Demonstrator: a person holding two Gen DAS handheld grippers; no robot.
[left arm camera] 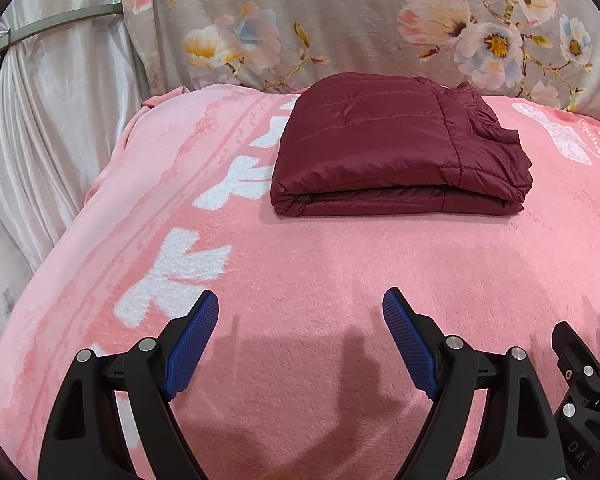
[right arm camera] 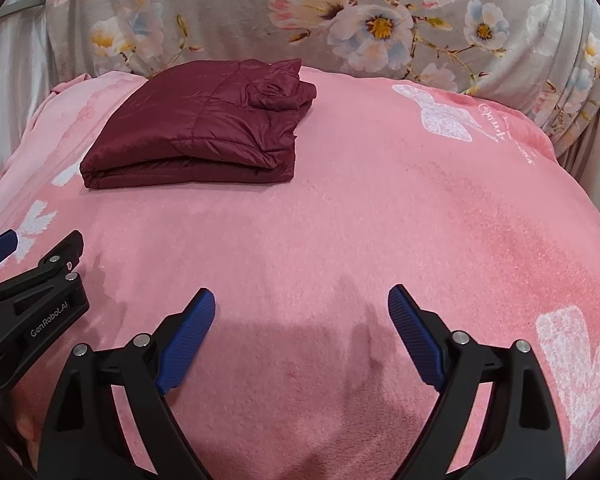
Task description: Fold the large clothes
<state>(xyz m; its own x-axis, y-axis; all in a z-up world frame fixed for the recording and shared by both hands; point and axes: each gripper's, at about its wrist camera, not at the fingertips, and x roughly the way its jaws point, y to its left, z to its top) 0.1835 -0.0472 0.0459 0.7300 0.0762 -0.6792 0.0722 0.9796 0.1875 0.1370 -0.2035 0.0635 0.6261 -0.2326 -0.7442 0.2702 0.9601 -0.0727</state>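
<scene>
While grippers gape, folded jacket [left arm camera: 396, 148], pink blanket [left arm camera: 300, 264]

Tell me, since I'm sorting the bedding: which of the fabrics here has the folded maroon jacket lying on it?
The pink blanket with white patterning: the folded maroon jacket lies on it. The grey floral fabric stands behind it, and the white satin cloth hangs beside it.

Look at your left tool [right arm camera: 4, 276] in the right wrist view: "GenRobot.AI" is printed white on its black arm. Your right tool [left arm camera: 580, 380] shows only "DA" at the left view's edge. The pink blanket [right arm camera: 380, 220] carries cursive script, unreadable.
</scene>
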